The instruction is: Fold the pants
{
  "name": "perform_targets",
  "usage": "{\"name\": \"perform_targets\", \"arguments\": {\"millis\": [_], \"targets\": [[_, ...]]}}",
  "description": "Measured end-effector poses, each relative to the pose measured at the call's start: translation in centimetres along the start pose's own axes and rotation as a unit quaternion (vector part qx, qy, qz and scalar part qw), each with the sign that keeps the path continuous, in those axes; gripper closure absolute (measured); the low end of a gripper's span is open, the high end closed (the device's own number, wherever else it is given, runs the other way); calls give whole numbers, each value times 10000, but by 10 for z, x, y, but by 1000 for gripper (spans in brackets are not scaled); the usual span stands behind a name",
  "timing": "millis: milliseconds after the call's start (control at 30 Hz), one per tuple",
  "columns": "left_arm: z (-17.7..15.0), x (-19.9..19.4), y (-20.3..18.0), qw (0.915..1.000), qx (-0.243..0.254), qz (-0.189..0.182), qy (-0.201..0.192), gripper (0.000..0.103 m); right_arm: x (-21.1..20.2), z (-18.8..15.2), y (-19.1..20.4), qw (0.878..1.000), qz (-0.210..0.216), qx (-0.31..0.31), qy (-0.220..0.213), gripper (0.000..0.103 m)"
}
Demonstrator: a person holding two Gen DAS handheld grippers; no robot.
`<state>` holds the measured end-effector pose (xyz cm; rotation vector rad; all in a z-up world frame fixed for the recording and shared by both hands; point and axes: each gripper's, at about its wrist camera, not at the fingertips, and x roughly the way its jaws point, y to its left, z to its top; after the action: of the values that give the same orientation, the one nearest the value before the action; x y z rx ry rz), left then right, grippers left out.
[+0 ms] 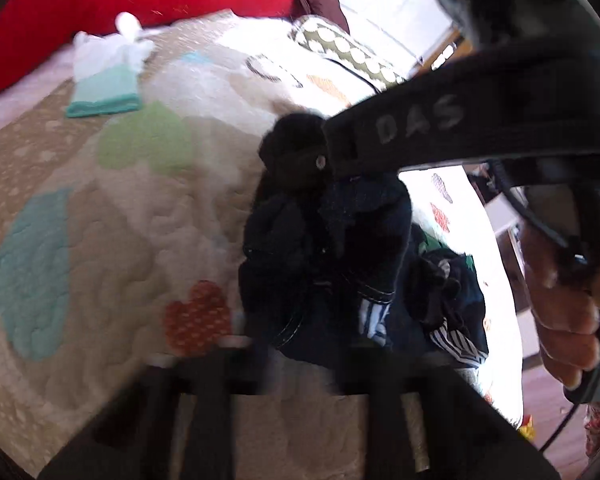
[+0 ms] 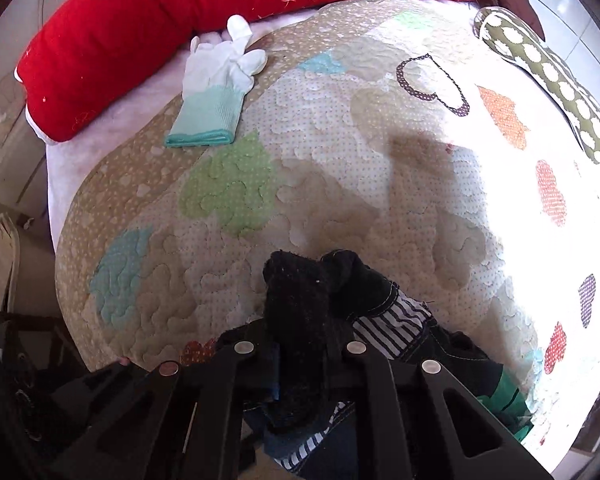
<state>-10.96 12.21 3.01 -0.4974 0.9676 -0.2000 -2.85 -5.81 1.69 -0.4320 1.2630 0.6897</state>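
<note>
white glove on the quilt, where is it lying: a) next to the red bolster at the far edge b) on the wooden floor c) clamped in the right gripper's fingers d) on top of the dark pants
a: the white glove lies flat on the quilt beside the red bolster, well away from the dark pants.
</note>
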Motion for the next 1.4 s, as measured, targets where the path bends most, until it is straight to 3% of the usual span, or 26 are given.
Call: {"name": "perform_targets", "arguments": {"millis": [200, 367, 533, 667, 733, 767, 833, 867, 900, 933, 1067, 1200, 1300, 1333, 1400], "targets": [[5, -15, -34, 9994, 245, -221, -126, 99, -27, -29, -31, 9979, 339, 386, -404, 89], [5, -17, -83, 9963, 807, -308, -49, 99, -57, -61, -70, 9892, 728, 866, -929, 89], [-5, 7, -137, 9892, 1427, -286, 193, 99, -75, -105, -119, 9758, 959, 1491, -1282, 89], [-13, 30, -166, 9838, 1654, -421, 545, 99, -70, -144, -161, 9640, 1019, 2029, -1384, 88], [-17, 34, -171, 9818, 1709, -480, 677, 98, -64, -164, -177, 9605, 923, 2215, -1410, 82], [-20, 34, -174, 9798, 1769, -536, 768, 98, -61, -174, -183, 9601, 765, 2280, -1427, 73], [-25, 29, -174, 9765, 1844, -673, 888, 89, -62, -193, -196, 9587, 266, 2434, -1446, 70], [-28, 25, -171, 9761, 1841, -723, 905, 77, -63, -202, -201, 9569, 142, 2499, -1475, 70], [-29, 18, -166, 9765, 1807, -777, 883, 66, -67, -211, -208, 9532, 157, 2587, -1554, 70], [-29, 12, -159, 9778, 1744, -814, 834, 63, -73, -220, -216, 9483, 218, 2696, -1659, 70], [-26, -6, -138, 9846, 1537, -592, 584, 62, -99, -230, -219, 9330, 338, 2821, -2209, 73], [-23, -8, -127, 9899, 1277, -336, 512, 61, -122, -219, -194, 9166, 1267, 2574, -2785, 77], [-23, -6, -120, 9918, 1143, -211, 535, 61, -104, -203, -172, 9101, 2042, 2466, -2632, 77], [-23, -4, -117, 9923, 1099, -180, 552, 61, -90, -199, -167, 9108, 2131, 2500, -2500, 77], [-23, -8, -111, 9934, 992, -165, 553, 61, -67, -200, -163, 9213, 1842, 2630, -2193, 77]]}}
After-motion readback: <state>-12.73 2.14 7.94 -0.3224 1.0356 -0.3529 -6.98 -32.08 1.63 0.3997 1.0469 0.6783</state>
